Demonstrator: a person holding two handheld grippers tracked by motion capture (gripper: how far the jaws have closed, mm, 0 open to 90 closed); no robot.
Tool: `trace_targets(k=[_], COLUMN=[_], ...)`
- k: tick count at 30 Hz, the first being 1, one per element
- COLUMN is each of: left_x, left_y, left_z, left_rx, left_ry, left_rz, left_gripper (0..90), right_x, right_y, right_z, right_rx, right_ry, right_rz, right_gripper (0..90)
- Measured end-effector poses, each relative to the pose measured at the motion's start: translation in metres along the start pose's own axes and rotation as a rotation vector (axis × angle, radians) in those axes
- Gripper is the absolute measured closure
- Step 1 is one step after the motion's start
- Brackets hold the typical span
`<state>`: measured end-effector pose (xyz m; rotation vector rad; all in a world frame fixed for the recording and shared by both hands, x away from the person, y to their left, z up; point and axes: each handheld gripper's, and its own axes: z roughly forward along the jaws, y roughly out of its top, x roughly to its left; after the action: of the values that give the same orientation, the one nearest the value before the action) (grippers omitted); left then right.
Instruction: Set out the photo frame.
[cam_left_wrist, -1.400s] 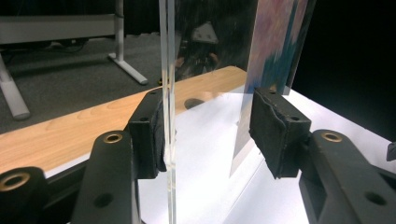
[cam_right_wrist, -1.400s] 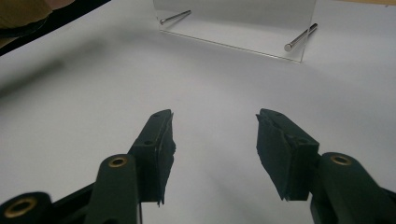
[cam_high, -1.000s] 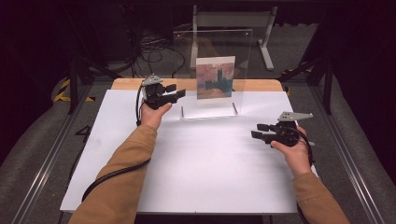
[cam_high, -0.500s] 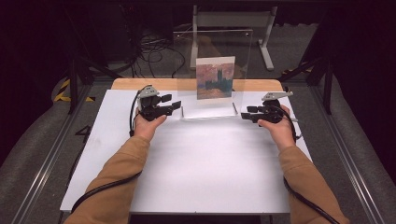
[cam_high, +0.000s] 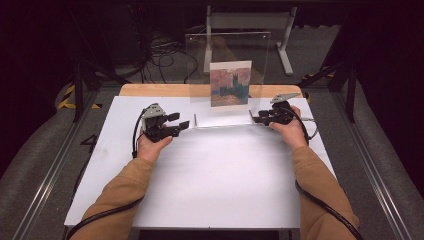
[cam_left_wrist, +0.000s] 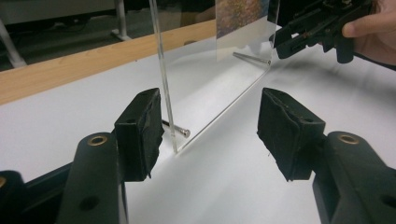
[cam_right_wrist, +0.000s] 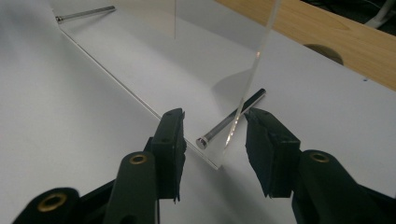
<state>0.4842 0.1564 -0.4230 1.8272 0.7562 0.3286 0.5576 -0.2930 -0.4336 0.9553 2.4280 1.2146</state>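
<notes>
Item list, L to R. Left gripper: held at L end of acrylic stand, jaws spread wide, nothing gripped; in left gripper view the panel's L edge is seen between the pads, nearer the L one, contact not discernible. Acrylic stand: clear upright panel w/ painted picture card, set toward far edge of white table, steel foot pin at base. Right gripper: at stand's R end, jaws part open astride panel's corner and second foot pin, not closed on either. Wooden strip behind. Cables on floor beyond.
</notes>
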Motion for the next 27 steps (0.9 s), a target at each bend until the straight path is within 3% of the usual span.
trace_targets(k=[9, 13, 14, 18, 21, 23, 25, 27], left_x=[0.004, 0.006, 0.005, 0.006, 0.005, 0.006, 0.004, 0.004], left_y=[-0.014, -0.017, -0.018, -0.02, -0.021, -0.022, -0.023, -0.023], left_z=[-0.007, -0.009, -0.009, -0.01, -0.009, -0.009, -0.007, -0.007], left_rx=[-0.009, -0.009, -0.012, -0.006, -0.002, -0.001, -0.001, 0.006], left_ry=[-0.002, 0.002, -0.007, -0.002, -0.011, -0.005, -0.014, -0.012], left_rz=[-0.038, -0.035, -0.053, -0.036, -0.055, -0.034, -0.057, -0.049], left_gripper=[40.2, 40.2, 40.2, 40.1, 40.0, 40.0, 39.9, 39.9], right_x=[0.0, 0.001, 0.001, 0.002, 0.004, 0.006, 0.007, 0.008], right_y=[0.002, 0.0, 0.0, 0.0, 0.0, -0.001, -0.003, -0.004], right_z=[0.014, 0.018, 0.018, 0.016, 0.015, 0.013, 0.011, 0.01], right_rx=[0.024, 0.03, 0.032, 0.038, 0.041, 0.041, 0.039, 0.037], right_ry=[0.011, 0.027, 0.021, 0.018, 0.028, 0.036, 0.044, 0.05], right_rz=[-0.018, -0.016, -0.022, -0.024, -0.019, -0.019, -0.014, -0.015], right_gripper=[57.4, 61.1, 61.6, 64.5, 66.0, 67.3, 68.3, 69.0])
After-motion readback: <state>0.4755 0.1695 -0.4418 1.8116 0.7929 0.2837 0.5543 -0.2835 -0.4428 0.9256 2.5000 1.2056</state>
